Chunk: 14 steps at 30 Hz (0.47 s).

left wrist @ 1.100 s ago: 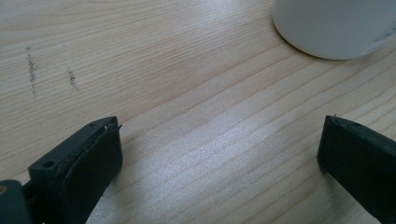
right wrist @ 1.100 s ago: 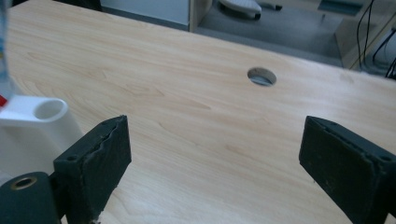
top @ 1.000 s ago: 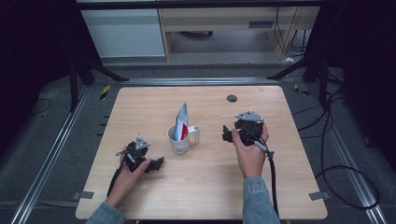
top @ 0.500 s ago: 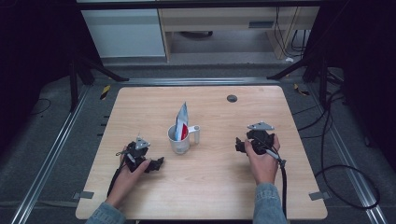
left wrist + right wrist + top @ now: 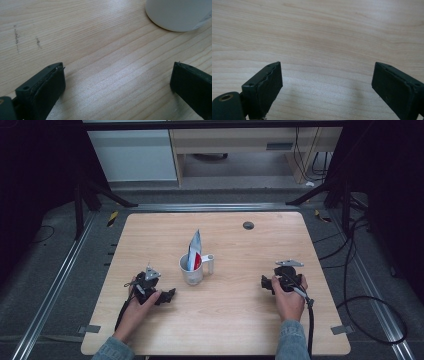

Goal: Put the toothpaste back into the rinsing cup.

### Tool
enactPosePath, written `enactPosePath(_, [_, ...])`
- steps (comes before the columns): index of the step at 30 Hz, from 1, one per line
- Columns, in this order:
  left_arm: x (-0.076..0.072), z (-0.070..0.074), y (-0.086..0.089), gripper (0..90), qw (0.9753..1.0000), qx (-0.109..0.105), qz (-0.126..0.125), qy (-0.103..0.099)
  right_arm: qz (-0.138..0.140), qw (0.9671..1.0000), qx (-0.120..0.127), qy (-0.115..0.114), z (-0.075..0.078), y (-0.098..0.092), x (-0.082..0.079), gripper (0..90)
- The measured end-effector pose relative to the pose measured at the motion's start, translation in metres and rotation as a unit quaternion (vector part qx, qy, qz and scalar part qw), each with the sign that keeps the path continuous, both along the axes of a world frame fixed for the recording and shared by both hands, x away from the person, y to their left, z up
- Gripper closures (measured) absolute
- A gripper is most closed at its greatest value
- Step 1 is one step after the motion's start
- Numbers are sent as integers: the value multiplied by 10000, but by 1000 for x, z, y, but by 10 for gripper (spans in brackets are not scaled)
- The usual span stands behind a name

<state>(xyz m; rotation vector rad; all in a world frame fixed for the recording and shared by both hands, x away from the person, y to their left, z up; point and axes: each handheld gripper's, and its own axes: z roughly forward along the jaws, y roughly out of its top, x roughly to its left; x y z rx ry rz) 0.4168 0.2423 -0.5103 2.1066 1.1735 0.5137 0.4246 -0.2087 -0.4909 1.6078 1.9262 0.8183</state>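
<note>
Having moved farther from the white mug (image 5: 192,269), the right gripper (image 5: 270,284) rests wide-jawed on the wooden table (image 5: 240,330); the left gripper (image 5: 169,296) is also wide

Table (image 5: 230,320): mug (image 5: 192,268) near centre, a tube (image 5: 194,249) upright in it. Left gripper (image 5: 167,296) just left of the mug, toward the near edge. Right gripper (image 5: 265,283) well right of it. Round hole (image 5: 248,225) behind, near the far edge.

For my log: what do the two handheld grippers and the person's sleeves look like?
Both the left gripper and the right gripper are black, each topped by a grey three-cornered plate, with flat rectangular black jaws. A black cable trails from each. The sleeves are blue denim.
</note>
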Motion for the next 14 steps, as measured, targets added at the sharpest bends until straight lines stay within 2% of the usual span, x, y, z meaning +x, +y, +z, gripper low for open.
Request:
enactPosePath(3, [0, 0, 0, 0, 10000, 2, 4, -4, -70, 9999, -57, 59, -10, -2, 1, 100])
enactPosePath(4, [0, 0, 0, 0, 10000, 0, -1, 0, -116, 9999, -89, 40, -15, -2, 1, 132])
enactPosePath(5, [0, 0, 0, 0, 10000, 0, -2, -1, -83, 9999, -105, -7, -18, -3, 1, 132])
enactPosePath(6, [0, 0, 0, 0, 10000, 3, 1, -4, -100, 9998, 49, -143, -21, -4, 0, 124])
enactPosePath(8, [0, 0, 0, 0, 10000, 1, 3, -4, -60, 9997, 16, -218, -22, -6, 1, 118])
enactPosePath(10, [0, 0, 0, 0, 10000, 0, 1, -1, -58, 9998, 6, -177, -23, -6, 2, 70])
enactPosePath(12, [0, 0, 0, 0, 10000, 2, 0, -4, -212, 9998, 27, -40, -23, -7, 4, 3])
enactPosePath(14, [0, 0, 0, 0, 10000, 11, -14, 0, -291, 9996, 35, -37, -23, -8, 4, 3])
